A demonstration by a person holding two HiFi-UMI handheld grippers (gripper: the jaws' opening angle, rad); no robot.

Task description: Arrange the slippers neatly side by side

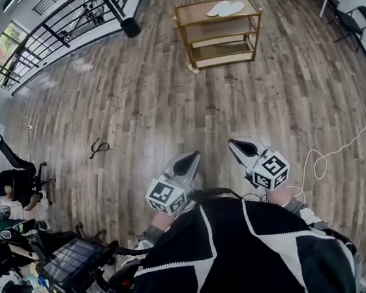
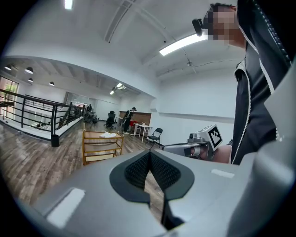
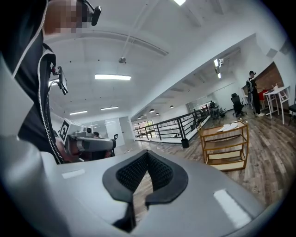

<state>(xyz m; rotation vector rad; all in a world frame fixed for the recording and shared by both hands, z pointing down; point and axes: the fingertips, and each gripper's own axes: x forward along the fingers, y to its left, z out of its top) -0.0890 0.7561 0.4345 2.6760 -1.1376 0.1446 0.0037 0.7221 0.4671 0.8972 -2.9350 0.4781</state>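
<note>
- The left tongs (image 1: 193,158) and right tongs (image 1: 234,144) sit side by side, near each other.
- A rack (image 1: 220,40) stands on the floor (image 1: 164,92) well ahead of both tongs.
- The slippers (image 1: 225,8) lie together on the rack's top shelf.
- A cable (image 1: 322,157) lies on the floor to the right of the right tongs.
- A railing (image 1: 58,32) runs far ahead, to the left of the left tongs.
- A chair (image 1: 352,21) stands far ahead, to the right of the right tongs.

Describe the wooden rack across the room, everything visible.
The rack is a low open frame of light yellowish wood. It has three flat tiers joined by slim corner posts. It stands upright on the plank floor, far across the room. A pair of pale slippers lies close together near the middle of the top tier. The two lower tiers look bare.
</note>
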